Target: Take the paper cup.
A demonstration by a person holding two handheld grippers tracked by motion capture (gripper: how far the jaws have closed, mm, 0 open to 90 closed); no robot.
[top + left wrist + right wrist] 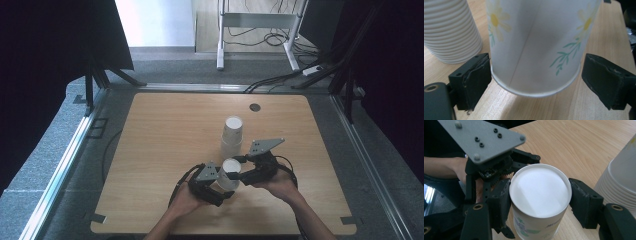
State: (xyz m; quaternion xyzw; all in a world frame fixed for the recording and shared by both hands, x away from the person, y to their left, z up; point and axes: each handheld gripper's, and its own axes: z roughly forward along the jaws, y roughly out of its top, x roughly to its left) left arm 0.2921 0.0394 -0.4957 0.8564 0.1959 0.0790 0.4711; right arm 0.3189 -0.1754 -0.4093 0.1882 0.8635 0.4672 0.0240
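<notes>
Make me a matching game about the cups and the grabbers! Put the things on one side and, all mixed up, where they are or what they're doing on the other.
Things
1. white paper cup with flowers
2. tall stack of white paper cups
3. left gripper
4. right gripper

Places and states
A. shut on the flowered cup
B. stands on the wooden table, beyond both grippers
C. open, one jaw clear of the cup
D. sits between both pairs of black jaws

Pairs: 1-D, 2-B, 3-C, 4-A
</notes>
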